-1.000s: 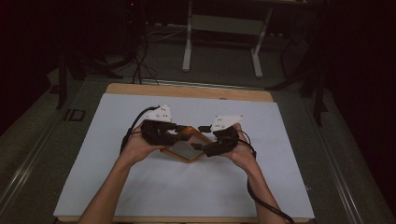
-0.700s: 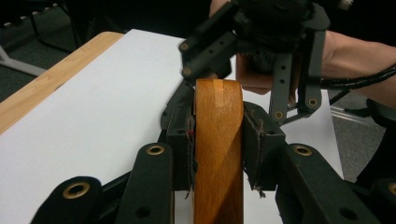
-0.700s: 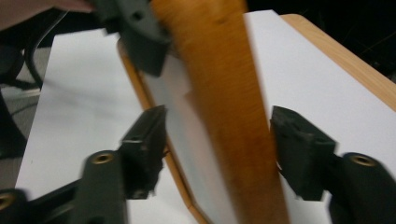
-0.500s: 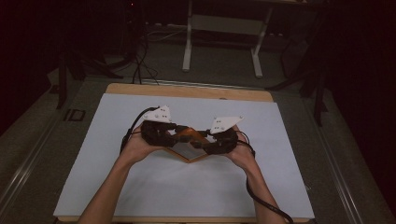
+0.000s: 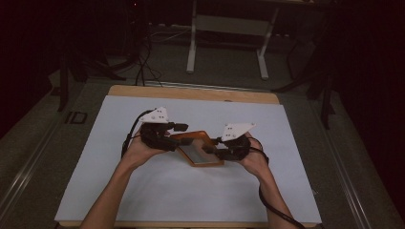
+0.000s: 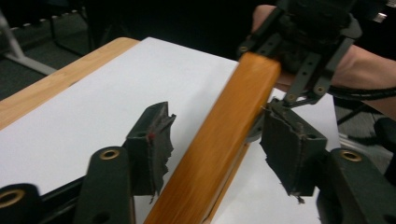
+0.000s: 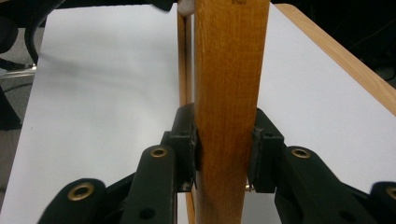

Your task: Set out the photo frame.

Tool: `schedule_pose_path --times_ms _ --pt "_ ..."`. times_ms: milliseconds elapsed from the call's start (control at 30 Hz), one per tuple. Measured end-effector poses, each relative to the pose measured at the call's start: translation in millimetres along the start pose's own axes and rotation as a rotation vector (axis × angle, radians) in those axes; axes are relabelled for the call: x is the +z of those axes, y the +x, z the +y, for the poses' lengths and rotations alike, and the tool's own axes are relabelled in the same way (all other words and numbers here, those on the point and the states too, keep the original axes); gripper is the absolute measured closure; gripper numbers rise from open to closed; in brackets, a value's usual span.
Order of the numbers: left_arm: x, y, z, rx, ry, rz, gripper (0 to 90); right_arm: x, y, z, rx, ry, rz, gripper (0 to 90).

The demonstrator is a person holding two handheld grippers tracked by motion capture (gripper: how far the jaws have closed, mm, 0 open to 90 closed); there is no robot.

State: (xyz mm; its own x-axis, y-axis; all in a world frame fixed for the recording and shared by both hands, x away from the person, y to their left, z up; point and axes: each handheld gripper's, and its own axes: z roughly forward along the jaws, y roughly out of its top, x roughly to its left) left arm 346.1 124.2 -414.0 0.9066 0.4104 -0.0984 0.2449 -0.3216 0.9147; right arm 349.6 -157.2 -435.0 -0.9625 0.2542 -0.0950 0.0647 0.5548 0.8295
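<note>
Wood, orange-brown and smooth-grained, forming a rectangular frame (image 5: pixel 199 149) around a grey panel, held at the centre of the white mat (image 5: pixel 119 191). Right gripper (image 7: pixel 224 154) at 3 o'clock, jaws just closing, pads clamped on one flat rail. Left gripper (image 6: pixel 217 154) at 9 o'clock, jaws just opening, frayed pads standing wide of the rail between them. Earlier gripped from the left; now swung flatter.

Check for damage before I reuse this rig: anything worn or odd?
Yes: the left gripper's pads look torn, with ragged, frayed edges. Its jaws have just been opening and stand clear of the wooden frame between them.
</note>
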Motion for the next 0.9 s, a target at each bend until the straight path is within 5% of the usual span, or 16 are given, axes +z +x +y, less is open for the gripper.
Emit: schedule_pose_path --times_ms 367,667,900 --pt "-4.1 6.0 -19.0 -0.037 -0.033 0.017 39.3 -6.0 0.9 -8.0 0.004 0.001 -0.005 68.3" --pt "0.1 9.8 -28.8 -0.126 -0.058 -0.008 32.6 -8.3 0.6 -13.3 0.02 -0.012 -0.009 68.3" --pt "10.3 6.7 -34.3 -0.13 -0.029 0.001 32.1 -11.0 -0.2 -19.0 0.042 -0.019 -0.021 68.2"
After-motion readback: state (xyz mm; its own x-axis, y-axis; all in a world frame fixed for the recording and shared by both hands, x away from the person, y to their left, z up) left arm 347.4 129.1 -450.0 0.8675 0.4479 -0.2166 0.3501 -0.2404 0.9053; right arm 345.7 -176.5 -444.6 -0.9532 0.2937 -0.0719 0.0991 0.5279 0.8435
